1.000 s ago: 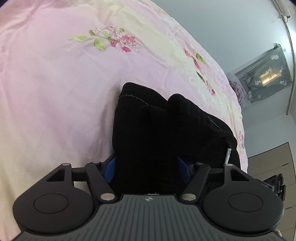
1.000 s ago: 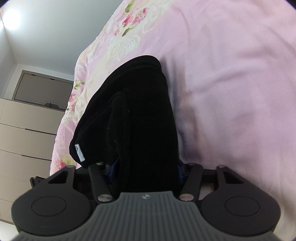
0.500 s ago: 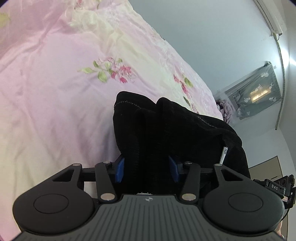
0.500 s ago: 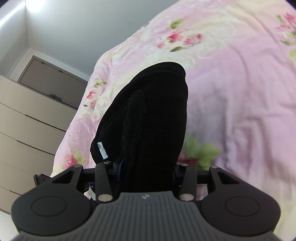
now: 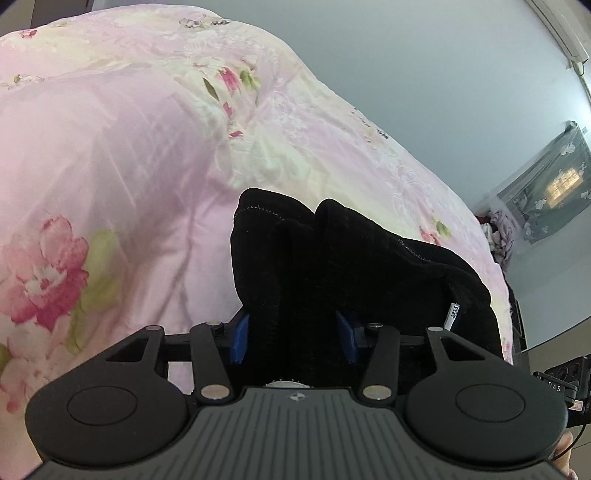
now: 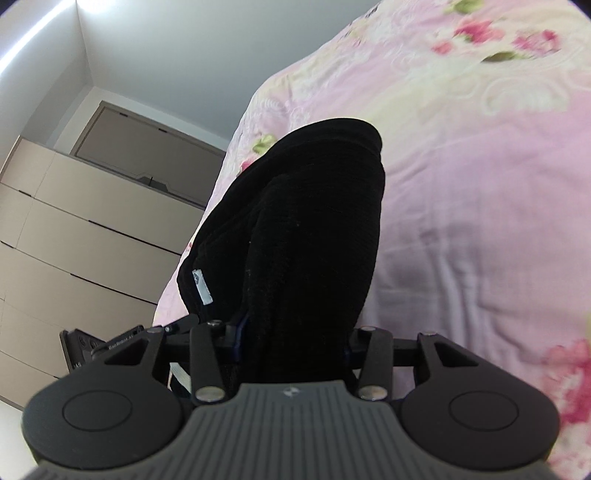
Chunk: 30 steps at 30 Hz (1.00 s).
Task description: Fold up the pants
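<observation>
One pair of black pants hangs bunched over the bed, held by two tongs. The left tongs are clamped on one bundle, the right tongs on another; one white label shows.

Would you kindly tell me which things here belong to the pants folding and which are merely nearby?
Part of the job:
- black pants, bunched and clamped at both ends
- left gripper, fingers shut on the pants
- right gripper, likewise gripping them
- floral quilt, the surface beneath

Merely nearby:
- beige drawers
- grey patterned curtain
- air conditioner
</observation>
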### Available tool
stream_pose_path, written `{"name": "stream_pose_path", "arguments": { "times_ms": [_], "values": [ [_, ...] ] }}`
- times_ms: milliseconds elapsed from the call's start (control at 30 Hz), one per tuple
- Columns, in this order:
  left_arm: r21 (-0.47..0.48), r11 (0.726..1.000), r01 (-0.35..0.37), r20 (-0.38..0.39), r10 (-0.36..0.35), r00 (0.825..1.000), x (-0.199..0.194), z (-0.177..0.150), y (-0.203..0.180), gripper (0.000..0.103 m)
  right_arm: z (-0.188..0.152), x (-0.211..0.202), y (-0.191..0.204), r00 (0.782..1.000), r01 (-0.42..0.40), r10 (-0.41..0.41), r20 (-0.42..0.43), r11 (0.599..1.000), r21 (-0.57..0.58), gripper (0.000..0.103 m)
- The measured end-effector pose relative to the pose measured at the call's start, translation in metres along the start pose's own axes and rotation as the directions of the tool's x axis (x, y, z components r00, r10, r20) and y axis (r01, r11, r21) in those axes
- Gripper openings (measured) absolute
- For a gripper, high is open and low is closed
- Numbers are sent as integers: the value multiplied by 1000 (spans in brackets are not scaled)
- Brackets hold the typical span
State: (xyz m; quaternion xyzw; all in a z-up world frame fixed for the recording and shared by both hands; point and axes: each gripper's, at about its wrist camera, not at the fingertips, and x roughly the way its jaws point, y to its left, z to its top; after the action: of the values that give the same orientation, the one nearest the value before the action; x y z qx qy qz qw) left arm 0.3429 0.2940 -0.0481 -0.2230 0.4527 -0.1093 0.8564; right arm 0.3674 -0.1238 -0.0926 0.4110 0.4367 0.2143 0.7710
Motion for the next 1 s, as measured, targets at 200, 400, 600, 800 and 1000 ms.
{"name": "stream_pose_path", "arguments": {
  "times_ms": [200, 400, 600, 800, 1000],
  "values": [
    [-55, 998, -26, -56, 23, 998, 56, 3, 42, 54, 10, 54, -14, 996, 78, -80, -43, 996, -37, 41],
    [-42, 999, -18, -72, 15, 997, 77, 0, 61, 57, 16, 79, -35, 974, 204, -212, -82, 974, -104, 42],
    [-86, 996, -13, -77, 7, 997, 74, -3, 66, 61, 14, 88, -37, 955, 278, -293, -57, 943, -181, 50],
    [-5, 990, -138, 12, 138, 990, 41, -4, 29, 73, 8, 70, 0, 898, 413, -440, -12, 853, -320, 71],
    [87, 962, -257, 168, 240, 956, -16, -21, -22, 73, -14, 17, 55, 879, 458, -456, 136, 733, -503, 74]
  ]
}}
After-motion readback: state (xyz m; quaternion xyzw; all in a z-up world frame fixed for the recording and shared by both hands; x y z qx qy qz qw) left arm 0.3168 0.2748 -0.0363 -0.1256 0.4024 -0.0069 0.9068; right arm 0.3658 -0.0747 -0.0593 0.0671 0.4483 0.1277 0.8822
